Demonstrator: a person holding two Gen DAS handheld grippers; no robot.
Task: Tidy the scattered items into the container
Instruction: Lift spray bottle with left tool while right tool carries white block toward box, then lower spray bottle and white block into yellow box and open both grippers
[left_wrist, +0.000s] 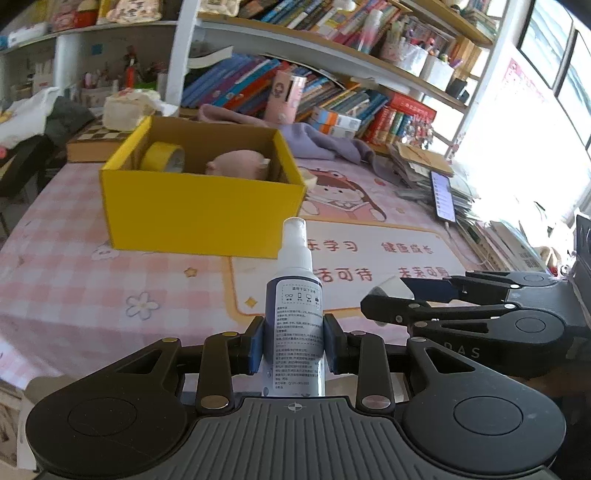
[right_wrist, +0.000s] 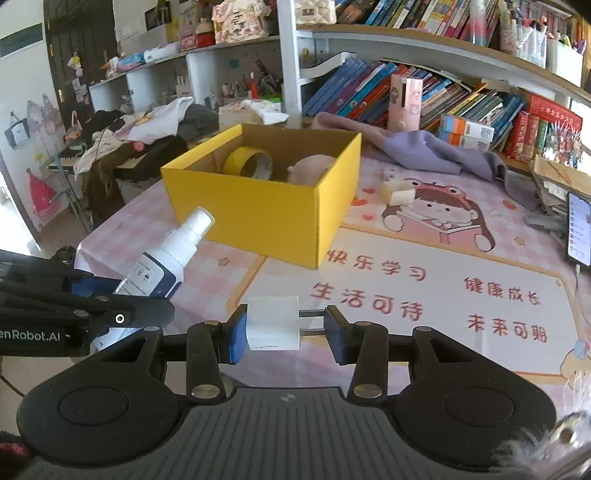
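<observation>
Clutter ringed the pink checked table mat (right_wrist: 424, 280): leaning rows of books (right_wrist: 369, 88) on the shelves behind, a lilac cloth (right_wrist: 424, 147) slumped at their foot, a pink cylinder (right_wrist: 404, 101) standing upright, and a lit phone (right_wrist: 579, 229) propped at the right edge. A pale block (right_wrist: 397, 192) lay on the mat just beside the yellow box (right_wrist: 258, 210), to its right.

That open box stood ahead of both grippers with bare mat between; inside it sat a yellow tape roll (right_wrist: 248, 162) and a pink plush toy (right_wrist: 312, 168).

The left gripper (left_wrist: 293, 345) pinched a white spray bottle (left_wrist: 295, 314) upright between its blue pads, held above the mat. Its back label carried device icons and fine print too small to read. The right gripper (right_wrist: 284, 326) carried a white block (right_wrist: 273, 323): its left pad pressed the block, while on the right a gap seemed to show, so the grip looked loose from this angle.

Red characters printed on the mat read 快乐学习, 生活可待, 健康成长. The left gripper's side, in the right wrist view, showed "enRobot.AI".
</observation>
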